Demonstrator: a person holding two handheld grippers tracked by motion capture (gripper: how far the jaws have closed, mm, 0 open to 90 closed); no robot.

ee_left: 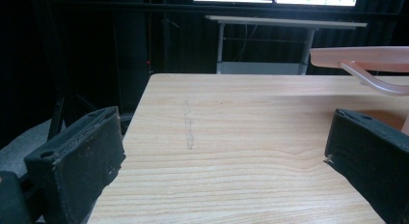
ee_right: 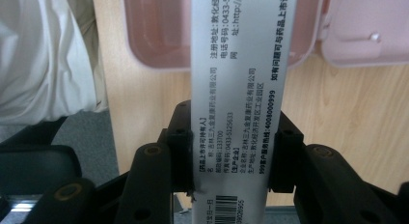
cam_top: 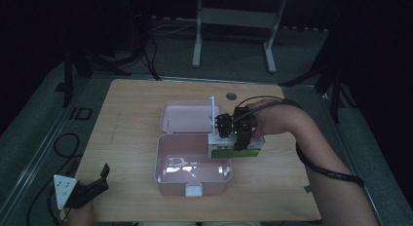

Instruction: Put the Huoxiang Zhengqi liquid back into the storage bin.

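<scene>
A white and green carton (cam_top: 237,149) printed with small text and a barcode is gripped by the right gripper (cam_top: 237,133), just right of centre on the desk (cam_top: 131,119). In the right gripper view the carton's (ee_right: 238,89) narrow printed face runs up the middle of the picture, and the two black fingers (ee_right: 179,156) are clenched on it from either side, pressing flat against its long edges. In the high view the carton sits at the 3 o'clock side of an open pink lunch box (cam_top: 192,170), touching or just beside its right rim; whether it rests on the desk or is lifted cannot be told. The box's hinged lid (cam_top: 190,116) lies open flat at 12 o'clock from the box, and a white upright strip stands near the lid's right edge. The person's right forearm (cam_top: 311,148) reaches in from 5 o'clock, with a black cable looping around it. The left gripper (cam_top: 85,189) is well apart from all this, at 8 o'clock near the desk's front left corner. In the left gripper view its fingers (ee_left: 77,166) are spread wide, holding nothing, with bare wood grain between them and the pink lid's (ee_left: 366,60) edge at 2 o'clock.
</scene>
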